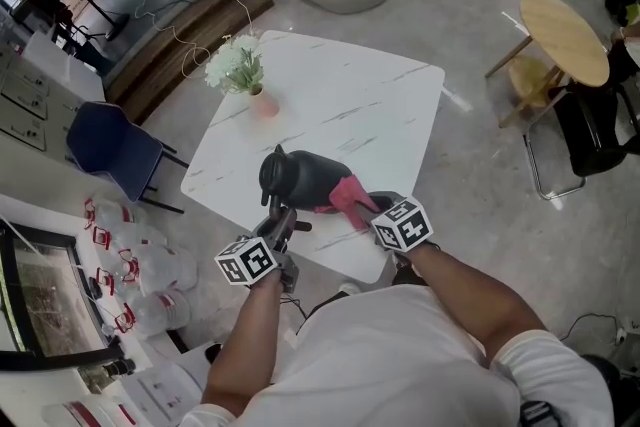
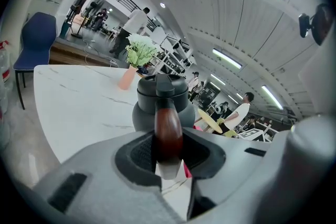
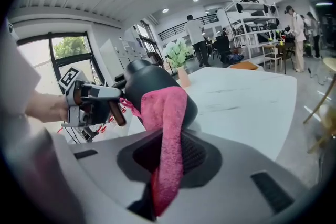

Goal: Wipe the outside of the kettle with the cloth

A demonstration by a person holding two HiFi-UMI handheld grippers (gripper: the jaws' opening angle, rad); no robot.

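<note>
Leftmost, one blue chair [image 1: 110, 143] stands on the floor just beside the white marble tabletop [image 1: 350, 105]. One pink vase of white flowers [image 1: 240, 70] sits near the tabletop's far left edge, well apart from the work. Two tools are in use. The left tool [image 1: 280, 225] has its jaws partly closed, clamped on the brown handle [image 2: 168, 131] of the single dark kettle [image 1: 300, 180], which stands near the tabletop's front edge. One pink cloth [image 1: 350, 197] lies against the kettle's right side, pinched between the closed jaws of the right tool [image 1: 375, 210]. Farther right, one round wooden table [image 1: 565, 37] stands well apart.
</note>
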